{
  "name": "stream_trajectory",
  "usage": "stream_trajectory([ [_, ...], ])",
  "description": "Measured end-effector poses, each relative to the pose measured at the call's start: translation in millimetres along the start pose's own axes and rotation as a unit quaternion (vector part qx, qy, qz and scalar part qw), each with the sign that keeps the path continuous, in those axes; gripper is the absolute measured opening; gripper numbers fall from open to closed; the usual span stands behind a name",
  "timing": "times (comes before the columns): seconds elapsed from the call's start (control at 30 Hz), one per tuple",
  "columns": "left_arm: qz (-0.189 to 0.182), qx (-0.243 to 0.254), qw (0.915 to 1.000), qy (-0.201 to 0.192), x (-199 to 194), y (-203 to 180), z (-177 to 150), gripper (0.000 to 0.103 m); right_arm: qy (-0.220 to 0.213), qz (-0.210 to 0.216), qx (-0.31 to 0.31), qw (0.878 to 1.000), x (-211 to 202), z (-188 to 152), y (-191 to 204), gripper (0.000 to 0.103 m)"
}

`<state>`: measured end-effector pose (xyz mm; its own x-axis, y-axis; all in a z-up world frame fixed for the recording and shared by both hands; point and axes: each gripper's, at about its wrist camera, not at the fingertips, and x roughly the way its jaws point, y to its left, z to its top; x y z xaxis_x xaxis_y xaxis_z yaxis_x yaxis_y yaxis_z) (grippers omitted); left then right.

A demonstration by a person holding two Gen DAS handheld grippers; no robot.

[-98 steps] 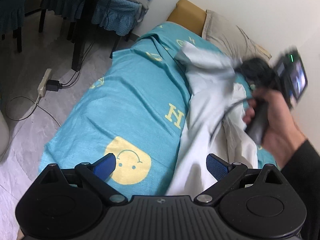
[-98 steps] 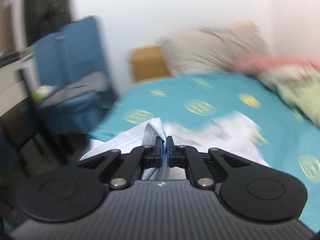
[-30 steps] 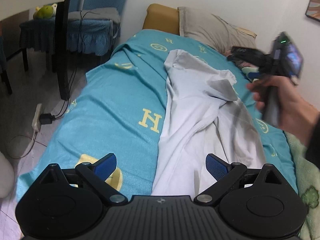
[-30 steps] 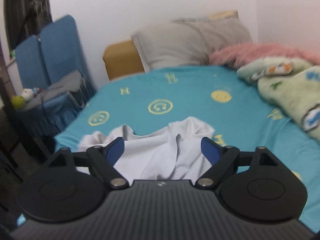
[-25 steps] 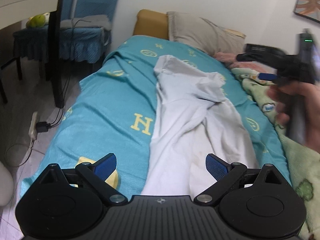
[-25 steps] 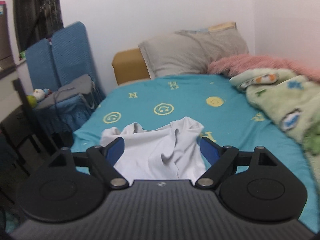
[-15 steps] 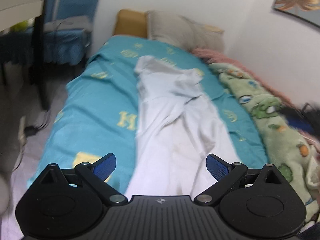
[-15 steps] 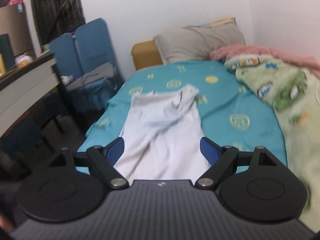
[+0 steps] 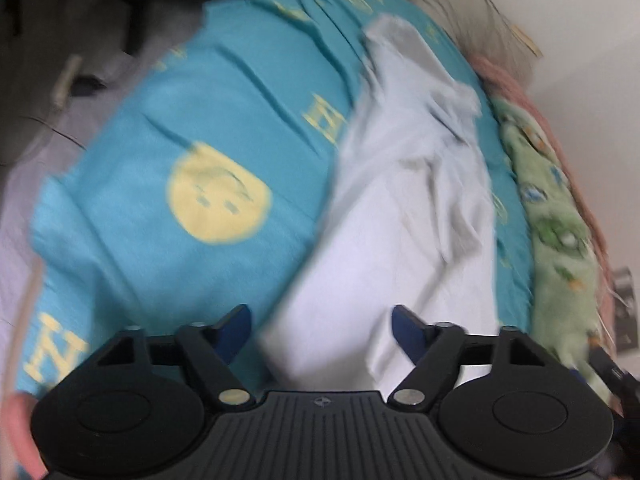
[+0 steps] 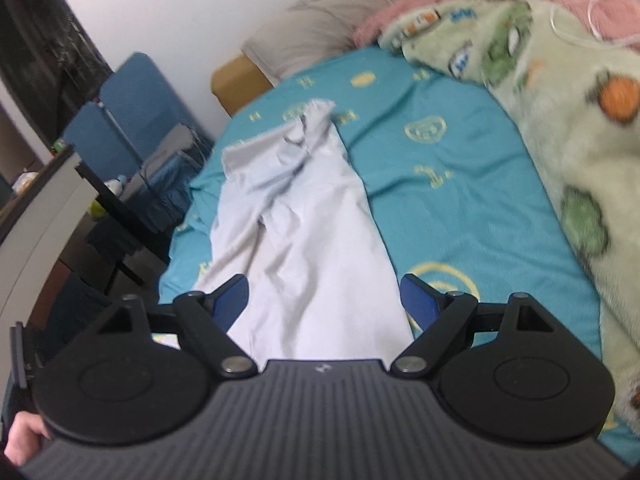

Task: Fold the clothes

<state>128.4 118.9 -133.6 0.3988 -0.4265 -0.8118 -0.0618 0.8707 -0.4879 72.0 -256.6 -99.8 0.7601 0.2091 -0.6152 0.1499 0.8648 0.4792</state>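
Crumpled pale-white cotton garment (image 10: 304, 216) lies lengthwise on my teal patterned bedsheet (image 10: 460, 184); left gripper (image 9: 322, 326) and right gripper (image 10: 324, 300) both spread wide, empty.

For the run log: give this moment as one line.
left gripper: open, empty | right gripper: open, empty | white garment: unfolded, lengthwise on teal bedsheet | fold: not started

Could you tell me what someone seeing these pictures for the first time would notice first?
A long, rumpled white garment lies lengthwise down the middle of a teal bedsheet printed with yellow smiley faces and letters. Along the bed's wall side sits a fluffy green cartoon-print blanket, with a grey pillow at the head. Both the right gripper and left gripper are open above the garment's near end.
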Motion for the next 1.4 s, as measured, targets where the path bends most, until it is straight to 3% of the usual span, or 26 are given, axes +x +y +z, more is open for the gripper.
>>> stream_trajectory([
  [0.03,0.004,0.018,0.9998,0.007,1,-6,-2,0.040,0.009,0.000,0.003,1.000,3,-1,-1,0.084],
  [0.1,0.040,0.067,0.9968,0.017,-1,-18,-6,0.022,0.023,-0.001,0.005,1.000,7,-3,-2,0.084],
  [0.2,0.092,0.134,0.9861,0.036,-6,-34,-7,0.012,0.032,-0.002,0.005,0.999,13,-4,-3,0.084],
  [0.3,0.164,0.253,0.9526,0.044,-15,-63,-15,0.012,0.042,0.005,0.012,0.999,19,-4,-5,0.084],
  [0.4,0.196,0.355,0.9127,0.053,-22,-97,-33,0.012,0.054,0.034,0.029,0.998,28,-3,-6,0.084],
  [0.5,0.183,0.423,0.8846,0.071,-27,-122,-53,0.021,0.063,0.051,0.034,0.996,32,-3,-4,0.084],
  [0.53,0.167,0.437,0.8802,0.079,-27,-129,-60,0.027,0.064,0.051,0.031,0.996,32,-4,-3,0.084],
  [0.63,0.126,0.455,0.8768,0.092,-30,-134,-74,0.032,0.068,0.051,0.028,0.996,31,-5,-1,0.084],
  [0.77,0.128,0.459,0.8759,0.074,-24,-124,-80,0.035,0.070,0.056,0.041,0.995,29,-5,-5,0.084],
  [0.83,0.137,0.457,0.8762,0.068,-21,-117,-78,0.050,0.072,0.058,0.049,0.995,29,-6,-7,0.084],
  [0.93,0.150,0.464,0.8707,0.064,-18,-110,-72,0.060,0.075,0.061,0.063,0.993,29,-6,-12,0.084],
  [1.0,0.151,0.460,0.8720,0.073,-17,-107,-68,0.063,0.077,0.062,0.073,0.992,30,-6,-14,0.084],
  [1.07,0.150,0.445,0.8787,0.084,-17,-100,-61,0.063,0.078,0.063,0.080,0.992,30,-6,-16,0.084],
  [1.1,0.143,0.431,0.8862,0.091,-18,-95,-57,0.063,0.079,0.063,0.082,0.991,30,-6,-17,0.084],
  [1.17,0.131,0.418,0.8921,0.111,-16,-91,-54,0.058,0.081,0.066,0.086,0.991,30,-7,-18,0.084],
  [1.23,0.119,0.407,0.8961,0.133,-14,-88,-53,0.021,0.083,0.068,0.087,0.990,31,-6,-18,0.084],
  [1.33,0.101,0.389,0.9009,0.165,-11,-82,-50,0.009,0.087,0.067,0.085,0.990,31,-7,-17,0.084],
  [1.4,0.123,0.424,0.8871,0.135,-23,-93,-55,0.008,0.086,0.068,0.086,0.990,31,-7,-18,0.084],
])
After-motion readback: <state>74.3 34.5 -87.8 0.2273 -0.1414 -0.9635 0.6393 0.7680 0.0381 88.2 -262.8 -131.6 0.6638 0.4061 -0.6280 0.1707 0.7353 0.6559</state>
